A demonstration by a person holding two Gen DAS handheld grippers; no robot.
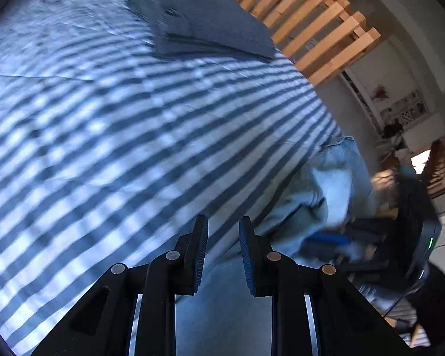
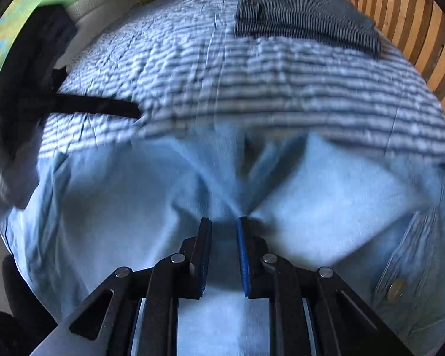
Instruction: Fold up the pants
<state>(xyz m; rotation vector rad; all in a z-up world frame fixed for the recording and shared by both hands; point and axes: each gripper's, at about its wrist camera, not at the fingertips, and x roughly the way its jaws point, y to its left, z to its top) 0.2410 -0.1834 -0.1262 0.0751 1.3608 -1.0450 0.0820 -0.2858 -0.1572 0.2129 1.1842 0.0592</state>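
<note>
Here, in the left wrist view, the left gripper (image 1: 223,225) hangs over a blue-and-white striped bedspread (image 1: 127,124) with its jaws a little apart and nothing between them. The light blue jeans (image 1: 326,195) lie bunched at the bed's right edge, just beyond the right finger and clear of the pads. Farther up the bed a folded dark grey striped garment (image 1: 204,26) rests flat near a wooden slatted frame (image 1: 320,26). At the far right, blurred, the other black gripper (image 1: 341,241) sits against the denim.

In the right wrist view, the right gripper (image 2: 224,222) points down onto the jeans (image 2: 127,207), which spread across the lower half of the picture. Its jaws stand narrowly apart with denim rising into creases at the tips; whether the pads actually pinch the cloth I cannot tell through the blur. A metal button (image 2: 396,290) shows on the waistband at lower right. The left gripper (image 2: 103,106) reaches in from the left above the bedspread (image 2: 281,89), apart from the jeans. The folded garment (image 2: 308,20) lies at the top, beside the slats (image 2: 400,14).
</note>
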